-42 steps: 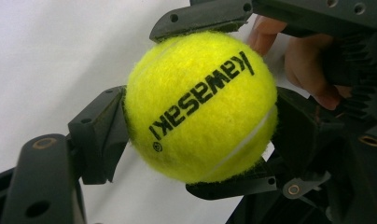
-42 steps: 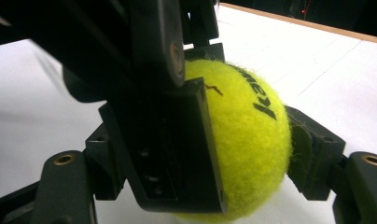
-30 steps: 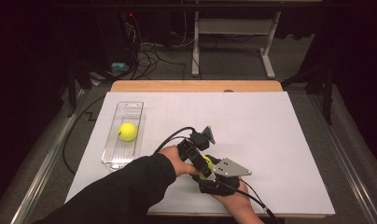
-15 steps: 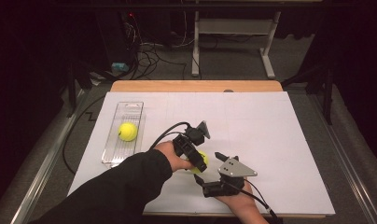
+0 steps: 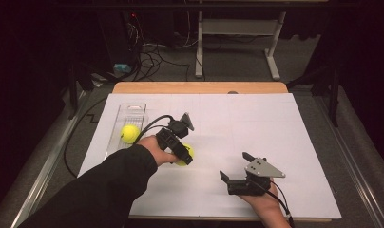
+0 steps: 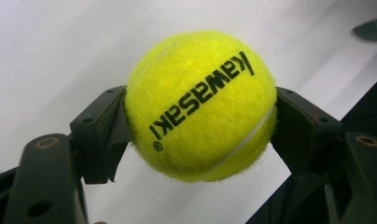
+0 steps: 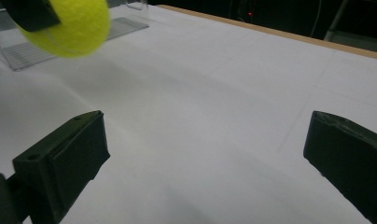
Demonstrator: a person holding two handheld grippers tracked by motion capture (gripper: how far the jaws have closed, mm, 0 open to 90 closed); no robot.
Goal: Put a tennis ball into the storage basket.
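My left gripper [image 5: 184, 156] is shut on a yellow tennis ball [image 6: 200, 105] printed "kawasaki", its two black jaws pressing the ball's sides above the white table sheet [image 5: 256, 128]. From the right gripper view the same ball [image 7: 67, 25] hangs at the top left. A second tennis ball [image 5: 129, 133] lies in a clear plastic tray [image 5: 133, 110] at the left of the table. My right gripper [image 5: 235, 167] rests near the table's front edge, jaws wide open with nothing between them.
The wooden table edge [image 5: 199, 87] runs along the back. Beyond it are a white desk frame [image 5: 237, 28] and cables [image 5: 152, 52] on the floor. A black cable [image 5: 147, 128] trails from my left gripper.
My left gripper has carried the ball leftward, away from the right gripper. The right gripper has drawn back to the right and stands apart, open.
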